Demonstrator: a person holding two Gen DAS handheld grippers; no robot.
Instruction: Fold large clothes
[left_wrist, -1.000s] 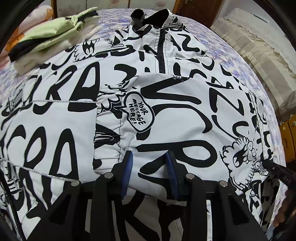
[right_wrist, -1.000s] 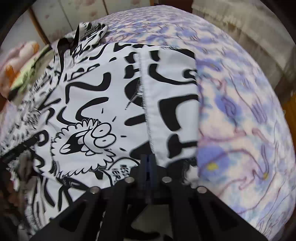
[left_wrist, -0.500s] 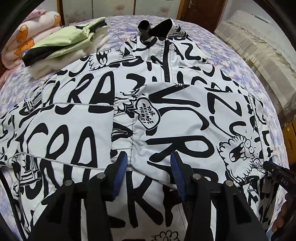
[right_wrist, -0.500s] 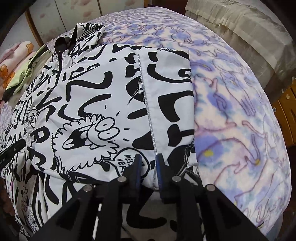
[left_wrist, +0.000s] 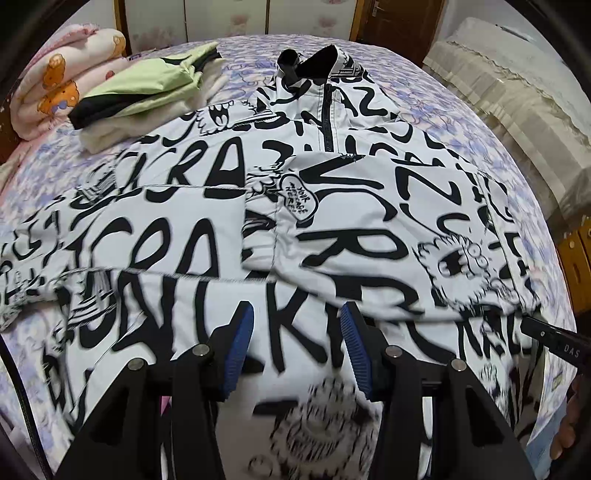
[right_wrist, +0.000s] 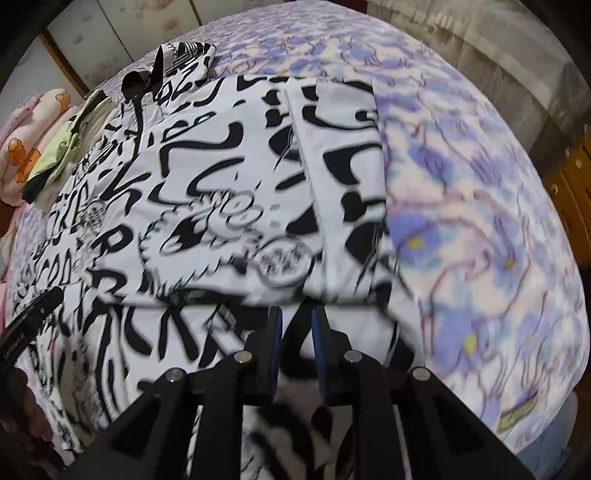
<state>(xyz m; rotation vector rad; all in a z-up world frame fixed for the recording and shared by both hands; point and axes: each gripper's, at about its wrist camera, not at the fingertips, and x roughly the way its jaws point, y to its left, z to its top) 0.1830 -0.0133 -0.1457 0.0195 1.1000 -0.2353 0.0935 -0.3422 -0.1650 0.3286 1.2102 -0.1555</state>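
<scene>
A big white jacket (left_wrist: 207, 236) with black scribble letters lies spread on the bed (left_wrist: 443, 110). Its collar (left_wrist: 317, 62) points to the far side and its zipper (left_wrist: 327, 118) runs down the middle. One side is folded in over the front, so a flat flap with a cartoon face (left_wrist: 458, 262) lies on top. The bottom part of the jacket sits close to both tools.

The left tool (left_wrist: 295, 343) is wide open. Nothing is between its blue pads (left_wrist: 236, 350). It hangs just above the bottom part of the jacket. The right tool (right_wrist: 296, 343) is open a little, with a small gap between its pads. It holds nothing either, though the picture is blurry. It is near the bottom corner of the folded flap, by the edge where the jacket meets the purple bed sheet (right_wrist: 480, 221).

I think the side fold is done and the step now is to start the next fold. Next, each tool should come down on the bottom hem, pinch it, and lift it up toward the collar. Both should grab all the layers, or the flap may slip open.

A pile of folded clothes (left_wrist: 147, 85) and a pink blanket (left_wrist: 55, 88) sit at the far left of the bed, well apart from the tools.
</scene>
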